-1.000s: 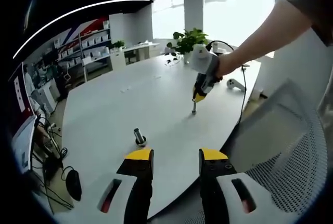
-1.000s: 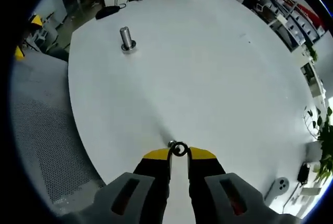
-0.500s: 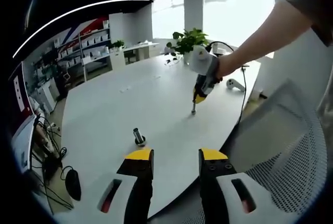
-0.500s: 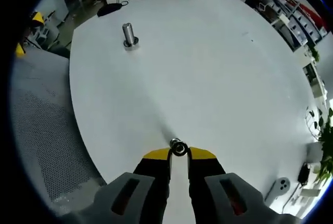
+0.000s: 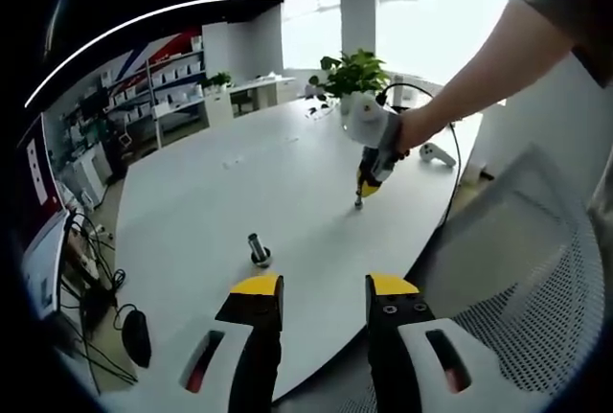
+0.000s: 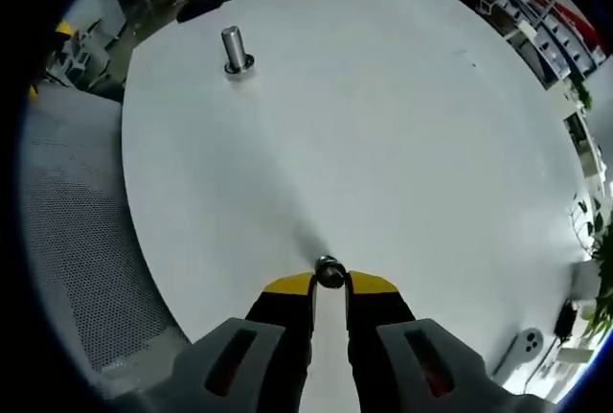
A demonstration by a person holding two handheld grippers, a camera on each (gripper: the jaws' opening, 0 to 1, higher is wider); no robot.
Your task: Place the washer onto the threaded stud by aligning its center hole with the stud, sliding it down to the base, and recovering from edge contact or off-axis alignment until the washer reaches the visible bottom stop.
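A short threaded stud [image 5: 258,249] stands upright on the white table [image 5: 239,193], a little beyond my left gripper [image 5: 325,286], which is open with nothing between its yellow-tipped jaws. The right gripper view has the stud [image 6: 233,50] at the upper left, far from my right gripper [image 6: 329,281]. That gripper is shut on a small metal washer [image 6: 329,271], held at the jaw tips just above the table. From the left gripper view, the right gripper [image 5: 361,195] is held by a person's hand over the far right part of the table, its tips pointing down.
A white mesh chair [image 5: 517,269] stands at the table's near right edge. A potted plant [image 5: 347,75], a white controller [image 5: 436,154] and a cable lie at the far end. A black mouse [image 5: 135,339] and cables sit on a lower surface at the left.
The washer in my right gripper has turned from face-on ring to nearly edge-on. The right hand has shifted slightly, and the stud sits a little higher in its view.
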